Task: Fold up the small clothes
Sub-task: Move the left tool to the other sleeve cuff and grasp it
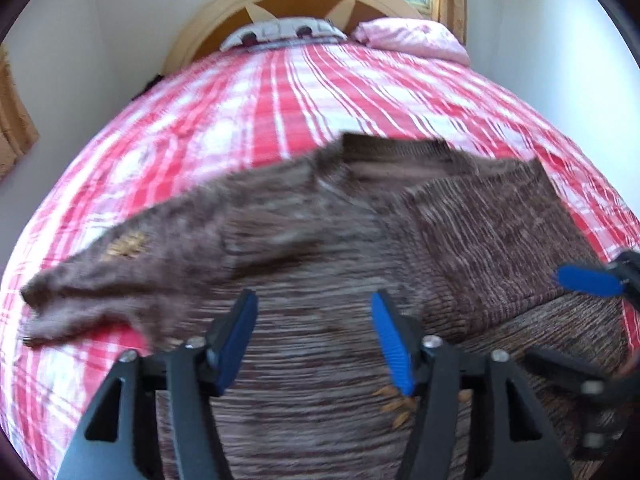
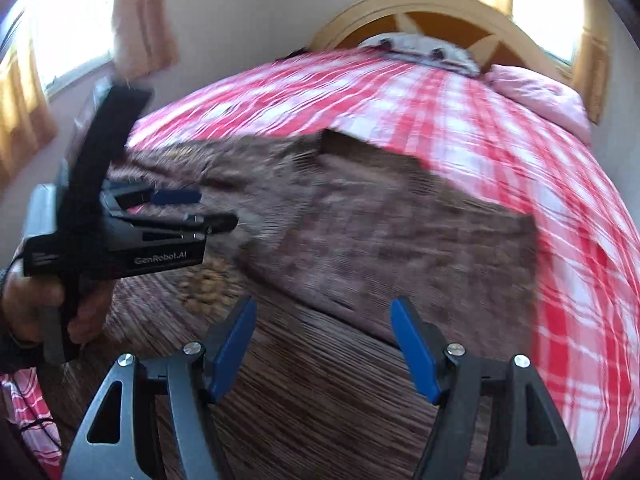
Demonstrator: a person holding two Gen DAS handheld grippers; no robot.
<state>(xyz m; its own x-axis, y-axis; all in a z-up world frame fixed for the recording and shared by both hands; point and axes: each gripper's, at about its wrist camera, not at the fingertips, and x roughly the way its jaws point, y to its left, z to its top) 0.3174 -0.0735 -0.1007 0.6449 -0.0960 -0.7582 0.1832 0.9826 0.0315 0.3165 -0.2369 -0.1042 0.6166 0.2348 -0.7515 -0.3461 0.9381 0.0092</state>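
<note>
At the far left of the left wrist view, one sleeve (image 1: 100, 280) of the brown knitted sweater (image 1: 320, 248) reached out over the red and white checked bedspread (image 1: 240, 100), its cuff lying near the bed's left edge, with a small tan embroidered patch on the sleeve. The sweater itself lay spread across the near half of the bed, the picture blurred across much of it. The left gripper (image 1: 314, 336) hung over the sweater's body with its blue pads apart and nothing between them, released. To the right, the other sleeve (image 1: 500, 232) lay folded in over the body, and at the right edge a blue pad of the right gripper (image 1: 588, 280) showed above the knit. In the right wrist view, a hand (image 2: 36, 300) at the far left held the left gripper (image 2: 192, 208) by its handle, its fingers pointing over the sweater (image 2: 380, 240). Further right, the right gripper (image 2: 324, 344) hovered above the garment with its jaws standing wide and empty, touching no cloth that could be seen. Beyond lay the checked bedspread (image 2: 520, 140), a pink pillow (image 2: 536, 92) and the curved wooden headboard (image 2: 420, 4) against the wall.
</note>
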